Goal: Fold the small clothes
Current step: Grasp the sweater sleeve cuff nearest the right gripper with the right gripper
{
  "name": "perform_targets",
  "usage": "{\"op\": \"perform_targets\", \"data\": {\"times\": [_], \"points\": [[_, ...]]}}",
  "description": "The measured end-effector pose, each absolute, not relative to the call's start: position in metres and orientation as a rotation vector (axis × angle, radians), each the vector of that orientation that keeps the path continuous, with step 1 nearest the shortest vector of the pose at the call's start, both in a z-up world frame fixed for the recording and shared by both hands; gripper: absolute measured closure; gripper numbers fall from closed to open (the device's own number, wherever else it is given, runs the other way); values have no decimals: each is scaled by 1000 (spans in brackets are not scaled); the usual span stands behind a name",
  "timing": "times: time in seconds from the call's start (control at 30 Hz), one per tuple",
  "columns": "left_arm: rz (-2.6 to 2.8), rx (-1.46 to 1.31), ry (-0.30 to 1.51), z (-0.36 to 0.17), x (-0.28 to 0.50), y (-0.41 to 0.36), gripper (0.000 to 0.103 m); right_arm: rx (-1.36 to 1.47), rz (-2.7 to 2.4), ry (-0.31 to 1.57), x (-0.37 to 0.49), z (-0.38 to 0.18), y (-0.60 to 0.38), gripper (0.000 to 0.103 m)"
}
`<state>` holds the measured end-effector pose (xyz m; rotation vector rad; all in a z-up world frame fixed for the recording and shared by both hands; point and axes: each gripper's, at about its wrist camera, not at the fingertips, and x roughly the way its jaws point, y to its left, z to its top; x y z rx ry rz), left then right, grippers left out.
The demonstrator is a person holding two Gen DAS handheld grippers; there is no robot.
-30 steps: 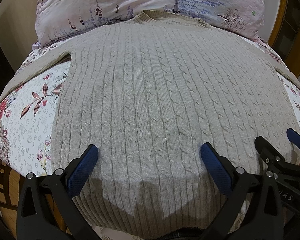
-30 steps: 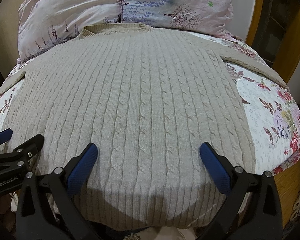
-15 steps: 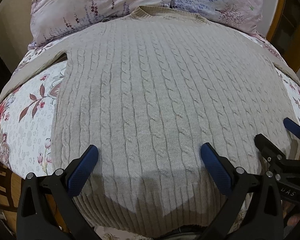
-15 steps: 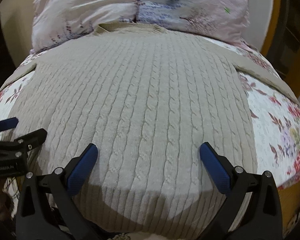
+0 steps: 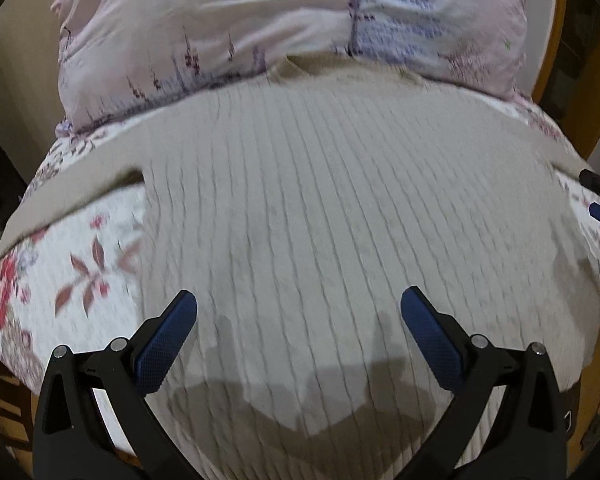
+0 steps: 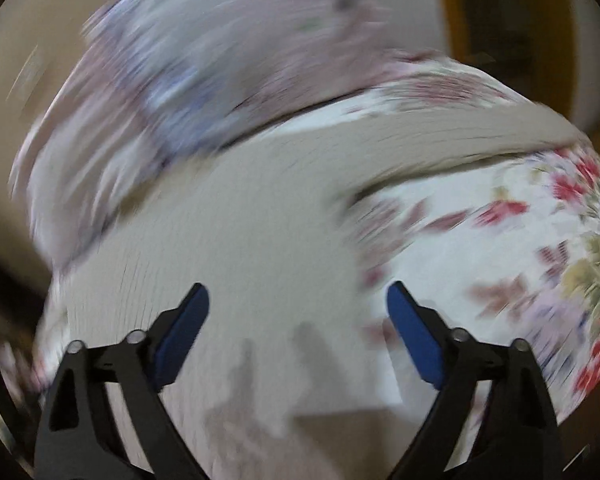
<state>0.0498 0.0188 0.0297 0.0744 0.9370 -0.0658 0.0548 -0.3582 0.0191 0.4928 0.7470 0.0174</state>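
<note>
- While the sweater (image 5: 332, 216) lies flat on the bedspread (image 5: 80, 264), collar against the pillows (image 5: 260, 28), we hold our left gripper (image 5: 299, 336) above its hem, jaws spread, gripping nothing.
- We hold our right gripper (image 6: 298, 330) above the sweater's right edge, jaws spread and empty; this view is badly blurred.
- Beyond that edge, the right sleeve (image 6: 440, 136) stretches out across the bedspread.
- From the left view, the right gripper's tips show at the sweater's right edge.

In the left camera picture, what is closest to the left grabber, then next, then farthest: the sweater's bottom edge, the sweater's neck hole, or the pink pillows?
From the left gripper:
1. Sweater hem, right beneath the open jaws.
2. Sweater collar, at the far end, center.
3. Pink pillows, just behind the collar, against the wall.
</note>
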Motion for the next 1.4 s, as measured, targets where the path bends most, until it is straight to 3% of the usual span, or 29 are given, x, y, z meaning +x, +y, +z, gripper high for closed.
{"op": "perform_targets", "data": {"times": [0.3, 0.43, 0.57, 0.8, 1.13, 1.4], "points": [[-127, 61, 894, 48, 89, 31, 1, 970, -216, 789, 123, -18, -501, 55], [-172, 51, 883, 52, 103, 31, 1, 1002, -258, 739, 129, -23, -520, 57], [-192, 41, 862, 54, 117, 30, 1, 1017, -320, 696, 135, -28, -543, 77], [-243, -46, 853, 46, 138, 35, 1, 994, -387, 665, 130, -32, -561, 93], [-250, -96, 810, 48, 147, 49, 1, 641, -275, 514, 147, 49, -496, 95], [-266, -179, 801, 45, 147, 61, 1, 439, 151, 555, 163, 75, -353, 95]]}}
